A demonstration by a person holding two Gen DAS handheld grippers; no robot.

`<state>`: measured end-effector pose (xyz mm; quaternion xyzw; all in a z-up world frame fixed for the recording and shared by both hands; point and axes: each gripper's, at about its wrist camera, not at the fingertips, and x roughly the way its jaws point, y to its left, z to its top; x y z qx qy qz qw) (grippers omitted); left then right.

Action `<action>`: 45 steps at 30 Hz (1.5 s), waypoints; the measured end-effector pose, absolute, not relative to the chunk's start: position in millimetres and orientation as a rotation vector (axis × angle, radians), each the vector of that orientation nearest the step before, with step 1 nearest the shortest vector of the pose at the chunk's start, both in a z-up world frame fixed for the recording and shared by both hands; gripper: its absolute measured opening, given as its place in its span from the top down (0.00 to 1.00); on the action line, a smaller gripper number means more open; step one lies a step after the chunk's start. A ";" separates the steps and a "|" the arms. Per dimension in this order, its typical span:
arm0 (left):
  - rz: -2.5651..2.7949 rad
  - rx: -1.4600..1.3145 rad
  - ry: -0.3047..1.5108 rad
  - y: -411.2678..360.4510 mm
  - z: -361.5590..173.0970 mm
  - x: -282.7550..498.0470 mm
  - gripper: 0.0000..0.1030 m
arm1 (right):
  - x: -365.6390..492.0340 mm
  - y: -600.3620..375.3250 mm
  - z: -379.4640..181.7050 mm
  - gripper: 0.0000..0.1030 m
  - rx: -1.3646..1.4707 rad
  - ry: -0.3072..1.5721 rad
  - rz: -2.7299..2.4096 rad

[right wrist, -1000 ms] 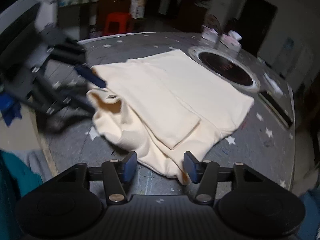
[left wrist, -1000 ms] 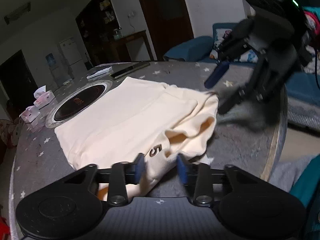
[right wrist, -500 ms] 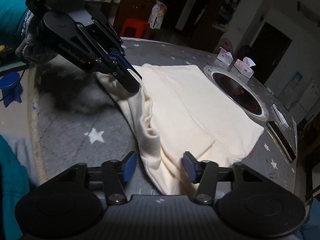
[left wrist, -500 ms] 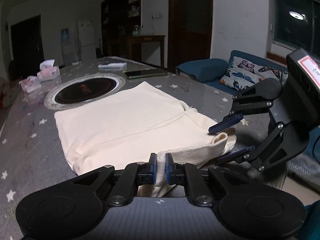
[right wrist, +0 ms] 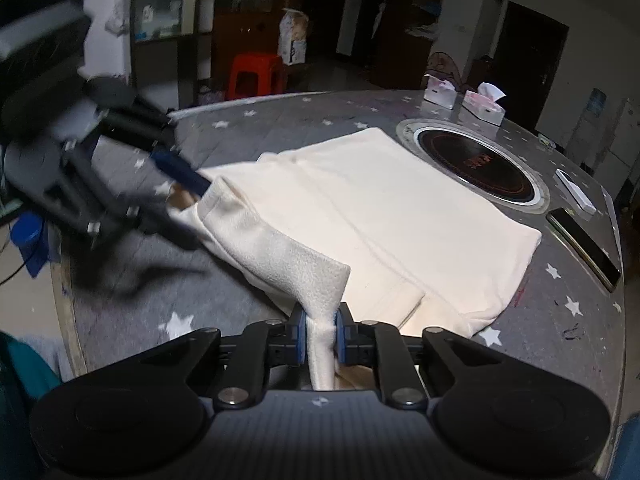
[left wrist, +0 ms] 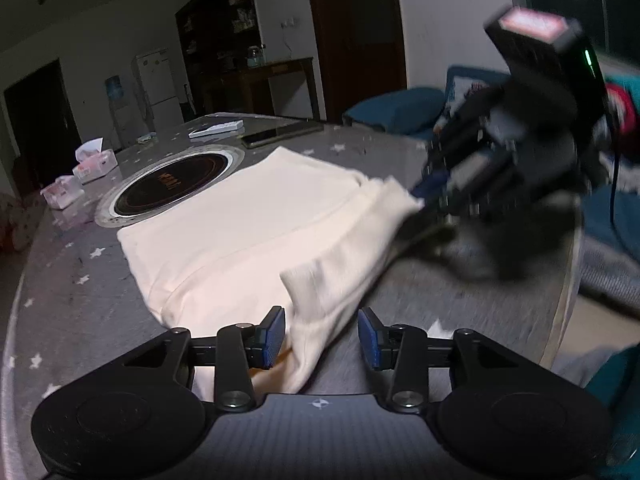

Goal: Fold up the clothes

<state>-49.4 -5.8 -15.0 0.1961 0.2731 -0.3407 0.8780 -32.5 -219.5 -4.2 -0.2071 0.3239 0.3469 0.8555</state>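
Observation:
A cream garment [left wrist: 248, 232] lies partly folded on the round grey table [left wrist: 72, 320]; it also shows in the right wrist view [right wrist: 384, 216]. My left gripper [left wrist: 322, 338] is open, its pads apart on either side of the garment's near corner. In the right wrist view the left gripper [right wrist: 176, 176] is blurred at the garment's far corner. My right gripper [right wrist: 320, 334] is shut on a raised fold of the cream garment. In the left wrist view the right gripper [left wrist: 428, 196] is blurred at the garment's right corner.
A round black induction plate [right wrist: 476, 164] is set in the table beyond the garment. Tissue boxes [right wrist: 482, 106], a phone [right wrist: 584, 246] and a white remote [right wrist: 574, 192] lie near the far edge. The table's edge [left wrist: 560, 320] is close on the right.
My left gripper has opened and let go of the garment's corner. My right gripper has shut on a fold of the garment and lifted it.

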 end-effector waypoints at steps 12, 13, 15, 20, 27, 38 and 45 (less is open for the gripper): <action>-0.684 0.524 0.557 3.5 -29.1 -43.0 0.88 | -31.3 -221.0 1.1 0.91 -0.404 0.652 0.704; -0.685 0.518 0.557 4.7 -28.2 -43.1 0.90 | -33.1 -221.3 1.2 0.91 -0.401 0.648 0.702; -0.687 0.503 0.554 6.7 -25.6 -44.5 0.93 | -36.8 -222.0 2.4 0.91 -0.395 0.634 0.696; -0.695 0.440 0.538 12.1 -14.1 -50.0 0.95 | -49.0 -224.3 12.7 0.92 -0.390 0.593 0.693; -0.714 0.390 0.515 20.6 8.0 -81.7 0.95 | -77.5 -226.1 34.9 0.92 -0.406 0.555 0.717; -0.759 0.316 0.501 34.0 44.7 -159.0 0.95 | -159.1 -232.1 76.2 0.92 -0.427 0.548 0.824; -0.733 0.311 0.485 28.4 52.8 -132.1 0.95 | -147.0 -234.0 83.2 0.92 -0.422 0.560 0.812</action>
